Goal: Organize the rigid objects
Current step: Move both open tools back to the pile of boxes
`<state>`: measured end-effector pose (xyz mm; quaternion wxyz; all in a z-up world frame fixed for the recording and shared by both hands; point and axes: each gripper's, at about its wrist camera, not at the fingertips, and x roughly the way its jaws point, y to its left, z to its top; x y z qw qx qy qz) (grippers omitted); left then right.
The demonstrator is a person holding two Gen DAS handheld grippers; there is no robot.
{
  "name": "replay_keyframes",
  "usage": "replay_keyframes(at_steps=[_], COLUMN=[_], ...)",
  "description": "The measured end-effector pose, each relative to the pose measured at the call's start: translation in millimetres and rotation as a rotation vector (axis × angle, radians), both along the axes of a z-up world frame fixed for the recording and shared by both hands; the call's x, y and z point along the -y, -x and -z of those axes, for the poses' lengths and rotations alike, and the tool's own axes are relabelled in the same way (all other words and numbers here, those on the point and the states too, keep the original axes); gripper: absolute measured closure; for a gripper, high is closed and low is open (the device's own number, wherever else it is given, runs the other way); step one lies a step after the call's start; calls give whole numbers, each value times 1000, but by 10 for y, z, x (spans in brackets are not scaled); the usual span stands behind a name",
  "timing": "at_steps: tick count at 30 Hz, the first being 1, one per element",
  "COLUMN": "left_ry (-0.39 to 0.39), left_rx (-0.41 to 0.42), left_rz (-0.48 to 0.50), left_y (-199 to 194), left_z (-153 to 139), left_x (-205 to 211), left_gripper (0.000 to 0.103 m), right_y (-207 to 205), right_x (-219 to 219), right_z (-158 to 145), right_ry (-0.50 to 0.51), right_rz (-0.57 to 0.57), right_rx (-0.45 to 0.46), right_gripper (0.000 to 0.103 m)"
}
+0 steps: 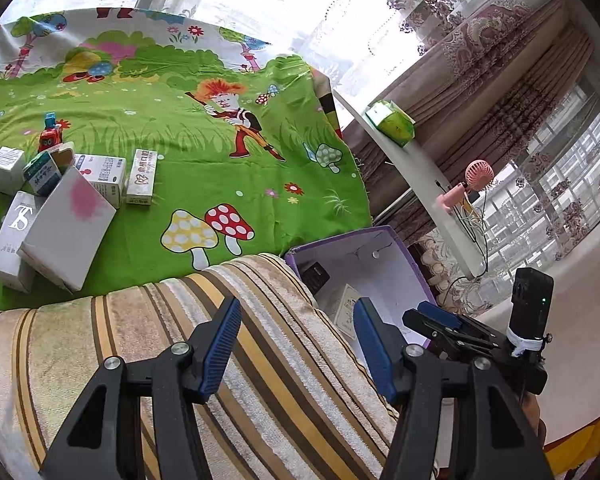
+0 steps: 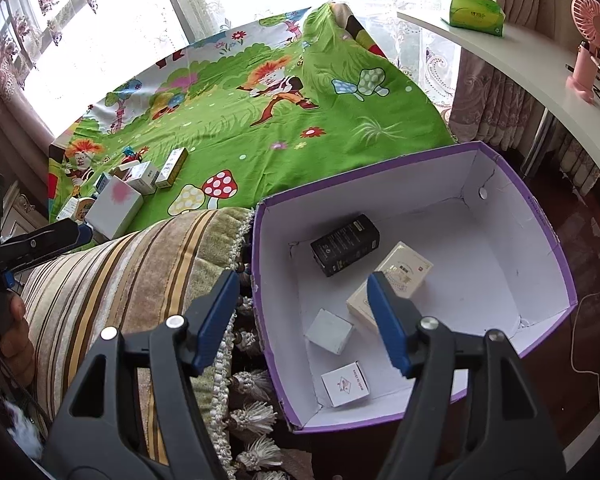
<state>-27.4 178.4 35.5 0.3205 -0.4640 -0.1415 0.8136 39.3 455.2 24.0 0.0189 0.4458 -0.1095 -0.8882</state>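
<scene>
The right hand-held gripper [image 2: 300, 320] hangs with its jaws apart and empty over the near edge of a purple box [image 2: 548, 236]. Inside the box lie a black box [image 2: 345, 244], a cream box [image 2: 400, 276] and two small white boxes [image 2: 330, 330]. The left hand-held gripper [image 1: 296, 344], also parted and empty, hovers over a striped cushion [image 1: 140, 340]. More cartons [image 1: 68, 200] stand clustered on the green cartoon cloth [image 1: 220, 168] beyond.
</scene>
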Motion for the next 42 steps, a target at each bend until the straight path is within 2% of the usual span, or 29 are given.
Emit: replay_keyframes(at_steps=[11, 19, 27, 33, 39, 42], left_ry=[-5, 22, 47, 100, 210, 275], left_rx=[10, 42, 57, 50, 14, -2], left_rz=[-214, -366, -467, -495, -516, -527], left_y=[142, 112, 80, 146, 265, 358], left_z=[42, 143, 191, 185, 136, 119], left_x=[929, 1668, 2162, 2320, 2404, 2448], left_gripper=[44, 44, 43, 43, 43, 43], right_y=[116, 224, 314, 416, 640, 767], right_x=[287, 542, 790, 1036, 1319, 1455], right_z=[18, 69, 134, 134, 149, 159], right_ry=[-4, 3, 21, 29, 76, 78], right_rz=[-62, -118, -170, -219, -251, -240], right_rx=[24, 44, 76, 84, 103, 107], right_gripper=[28, 26, 24, 23, 20, 16])
